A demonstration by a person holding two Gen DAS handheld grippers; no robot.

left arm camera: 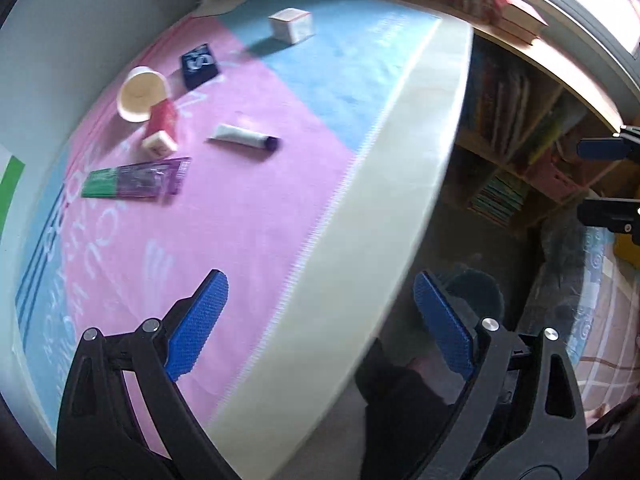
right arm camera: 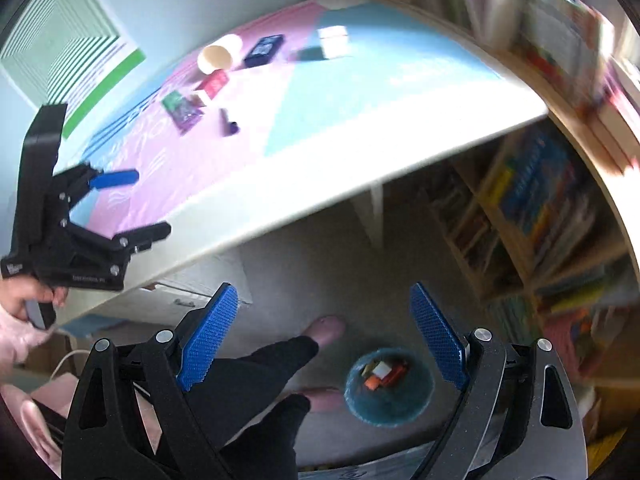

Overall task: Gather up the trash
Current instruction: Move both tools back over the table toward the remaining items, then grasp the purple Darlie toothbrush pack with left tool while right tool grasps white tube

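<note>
Trash lies on the pink and blue table mat (left arm camera: pixel 248 216): a white tube with a purple cap (left arm camera: pixel 244 139), a purple and green wrapper (left arm camera: pixel 138 178), a red carton (left arm camera: pixel 162 130), a tipped paper cup (left arm camera: pixel 140 92), a dark packet (left arm camera: pixel 199 64) and a white box (left arm camera: pixel 291 24). My left gripper (left arm camera: pixel 320 324) is open and empty over the table's near edge. My right gripper (right arm camera: pixel 326 336) is open and empty above a teal bin (right arm camera: pixel 388 388) on the floor, which holds orange and white scraps. The left gripper also shows in the right wrist view (right arm camera: pixel 132 204).
Bookshelves (right arm camera: pixel 532 216) full of books stand to the right of the table. The person's legs and feet (right arm camera: pixel 324 330) are beside the bin. A white drawer unit (right arm camera: pixel 192 296) sits under the table. The wall (left arm camera: pixel 80 20) runs behind the table.
</note>
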